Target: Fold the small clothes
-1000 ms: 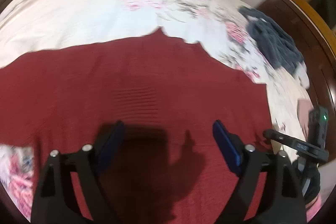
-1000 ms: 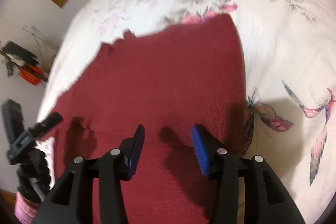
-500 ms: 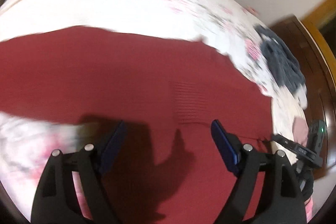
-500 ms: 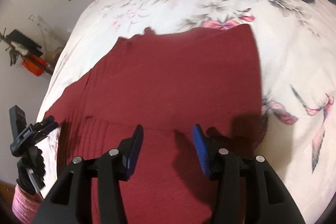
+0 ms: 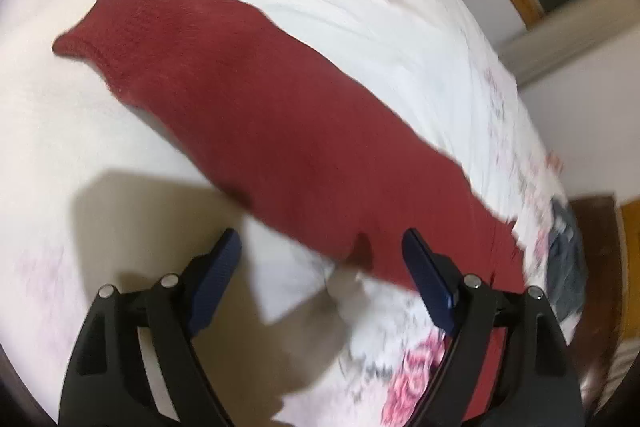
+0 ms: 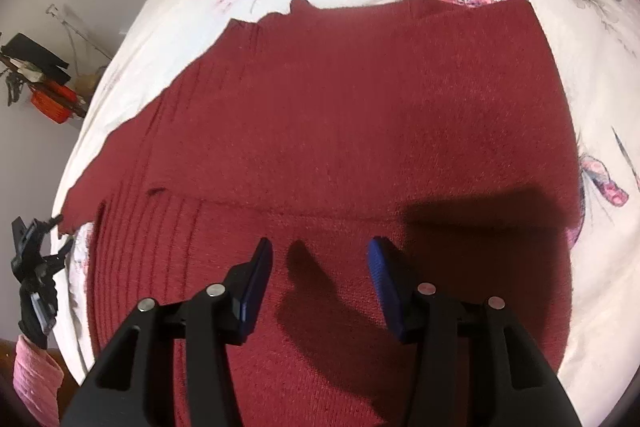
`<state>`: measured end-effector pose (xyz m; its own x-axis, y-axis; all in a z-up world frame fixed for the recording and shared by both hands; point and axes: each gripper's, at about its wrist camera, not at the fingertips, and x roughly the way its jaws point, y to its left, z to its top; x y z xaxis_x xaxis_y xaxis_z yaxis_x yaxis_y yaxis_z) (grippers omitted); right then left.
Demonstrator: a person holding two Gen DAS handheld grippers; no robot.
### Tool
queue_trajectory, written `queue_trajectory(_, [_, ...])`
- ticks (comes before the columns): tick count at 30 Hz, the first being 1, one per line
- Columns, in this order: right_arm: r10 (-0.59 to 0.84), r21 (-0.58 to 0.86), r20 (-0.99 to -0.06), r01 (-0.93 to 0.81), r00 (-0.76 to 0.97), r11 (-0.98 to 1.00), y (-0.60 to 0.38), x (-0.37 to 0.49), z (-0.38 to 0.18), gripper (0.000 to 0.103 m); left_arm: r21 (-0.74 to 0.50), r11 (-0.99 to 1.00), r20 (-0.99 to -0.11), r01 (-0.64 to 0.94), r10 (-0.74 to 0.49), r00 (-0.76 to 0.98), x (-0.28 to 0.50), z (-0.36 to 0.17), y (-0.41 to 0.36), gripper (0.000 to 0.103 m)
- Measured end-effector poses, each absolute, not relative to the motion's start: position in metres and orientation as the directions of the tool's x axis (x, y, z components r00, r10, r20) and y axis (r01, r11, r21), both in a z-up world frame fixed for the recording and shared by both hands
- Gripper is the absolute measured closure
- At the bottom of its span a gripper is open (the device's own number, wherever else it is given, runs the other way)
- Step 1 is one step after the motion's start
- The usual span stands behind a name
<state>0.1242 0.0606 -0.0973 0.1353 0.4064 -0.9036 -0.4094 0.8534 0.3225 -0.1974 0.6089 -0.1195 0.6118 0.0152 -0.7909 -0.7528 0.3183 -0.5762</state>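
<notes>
Dark-red knit sweater (image 6: 340,131) lies flat on floral white bedspread (image 6: 600,79); w/ left gripper (image 5: 320,259) & right gripper (image 6: 320,263) both wide open, holding nothing, we risk pinching bedspread too, bunching the fold.
</notes>
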Motion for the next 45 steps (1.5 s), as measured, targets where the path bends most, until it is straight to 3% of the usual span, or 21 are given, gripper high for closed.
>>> queue_trajectory(9, [0.381, 0.294, -0.912, -0.406, 0.150, 0.865, 0.068, 0.126, -0.101, 0.053, -0.637, 0.263, -0.735, -0.724, 0.076, 0.674, -0.185, -0.129, 0.645, 0.026])
queue_trajectory(12, [0.370, 0.278, -0.916, -0.417, 0.157, 0.866, 0.071, 0.125, -0.101, 0.053, -0.614, 0.287, -0.749, -0.735, 0.083, 0.658, -0.184, -0.125, 0.649, 0.060])
queue_trajectory(13, [0.365, 0.271, -0.917, -0.421, 0.159, 0.865, 0.072, 0.124, -0.102, 0.053, -0.612, 0.287, -0.750, -0.737, 0.085, 0.656, -0.184, -0.123, 0.651, 0.066])
queue_trajectory(15, [0.364, 0.270, -0.917, -0.422, 0.160, 0.865, 0.072, 0.124, -0.102, 0.052, -0.609, 0.290, -0.747, -0.738, 0.102, 0.657, -0.190, -0.120, 0.650, 0.091])
queue_trajectory(18, [0.376, 0.285, -0.913, -0.416, 0.156, 0.864, 0.069, 0.124, -0.102, 0.052, -0.634, 0.299, -0.716, -0.713, 0.122, 0.688, -0.199, -0.110, 0.646, 0.098])
queue_trajectory(26, [0.387, 0.294, -0.910, -0.427, 0.149, 0.855, 0.063, 0.118, -0.097, 0.052, -0.636, 0.478, -0.638, -0.606, 0.116, 0.761, -0.170, -0.060, 0.605, 0.099])
queue_trajectory(34, [0.397, 0.298, -0.905, -0.442, 0.149, 0.846, 0.061, 0.112, -0.091, 0.052, -0.637, 0.647, -0.589, -0.418, -0.060, 0.806, -0.095, -0.023, 0.517, 0.099])
queue_trajectory(39, [0.394, 0.291, -0.907, -0.457, 0.149, 0.841, 0.058, 0.109, -0.092, 0.052, -0.638, 0.683, -0.597, -0.355, -0.148, 0.788, -0.060, -0.032, 0.468, 0.098])
queue_trajectory(45, [0.393, 0.294, -0.909, -0.453, 0.139, 0.841, 0.057, 0.109, -0.099, 0.052, -0.619, 0.681, -0.676, -0.391, -0.210, 0.706, -0.032, -0.083, 0.444, 0.097])
